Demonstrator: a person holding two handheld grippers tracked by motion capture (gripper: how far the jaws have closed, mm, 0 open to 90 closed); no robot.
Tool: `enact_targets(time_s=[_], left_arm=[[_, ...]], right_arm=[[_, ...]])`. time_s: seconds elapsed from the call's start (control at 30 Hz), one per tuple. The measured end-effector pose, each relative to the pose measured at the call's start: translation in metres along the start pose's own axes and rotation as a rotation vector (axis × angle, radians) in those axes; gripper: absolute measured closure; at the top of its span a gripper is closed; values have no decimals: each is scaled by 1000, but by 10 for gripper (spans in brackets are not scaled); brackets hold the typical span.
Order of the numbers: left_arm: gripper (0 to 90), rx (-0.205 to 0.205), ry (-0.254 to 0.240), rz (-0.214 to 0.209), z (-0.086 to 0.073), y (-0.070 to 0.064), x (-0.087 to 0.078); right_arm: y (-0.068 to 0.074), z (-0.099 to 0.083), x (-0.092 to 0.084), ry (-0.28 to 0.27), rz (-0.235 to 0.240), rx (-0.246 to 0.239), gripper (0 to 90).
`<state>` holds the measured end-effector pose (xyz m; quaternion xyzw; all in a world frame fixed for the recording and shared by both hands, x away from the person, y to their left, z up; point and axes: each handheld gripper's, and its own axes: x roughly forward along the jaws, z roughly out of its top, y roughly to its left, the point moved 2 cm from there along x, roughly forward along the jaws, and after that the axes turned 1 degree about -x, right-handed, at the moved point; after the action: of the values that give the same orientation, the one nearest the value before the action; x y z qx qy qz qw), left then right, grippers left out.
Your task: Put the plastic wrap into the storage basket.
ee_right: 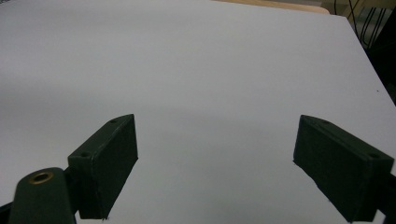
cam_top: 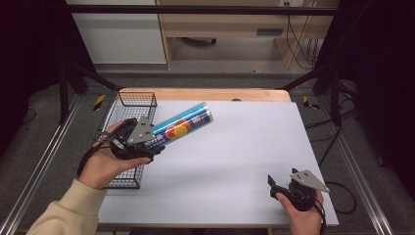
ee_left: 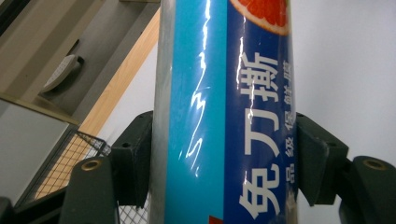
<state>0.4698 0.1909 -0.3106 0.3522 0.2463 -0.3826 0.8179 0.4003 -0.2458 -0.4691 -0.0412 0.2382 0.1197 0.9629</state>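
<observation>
The left gripper (cam_top: 155, 142) clamps one end of a glossy blue cylindrical roll (cam_top: 183, 126), its long axis slanting up over the white table (cam_top: 235, 161), beside the black wire basket (cam_top: 128, 105). The right gripper (cam_top: 279, 186) rests wide open, empty, well apart.

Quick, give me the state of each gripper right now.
Left gripper: shut on the blue tube, held above the table.
Right gripper: jaws open, nothing between them.
</observation>
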Motion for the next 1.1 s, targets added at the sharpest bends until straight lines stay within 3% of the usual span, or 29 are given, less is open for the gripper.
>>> enact_targets(time_s=[0.57,1.1], left_arm=[[321,-64,47,77,-11,9,-24],[321,-120,97,113,-17,8,-12]], right_arm=[[7,3,-3,-24,36,-17,142],[11,6,-9,-46,32,-37,143]])
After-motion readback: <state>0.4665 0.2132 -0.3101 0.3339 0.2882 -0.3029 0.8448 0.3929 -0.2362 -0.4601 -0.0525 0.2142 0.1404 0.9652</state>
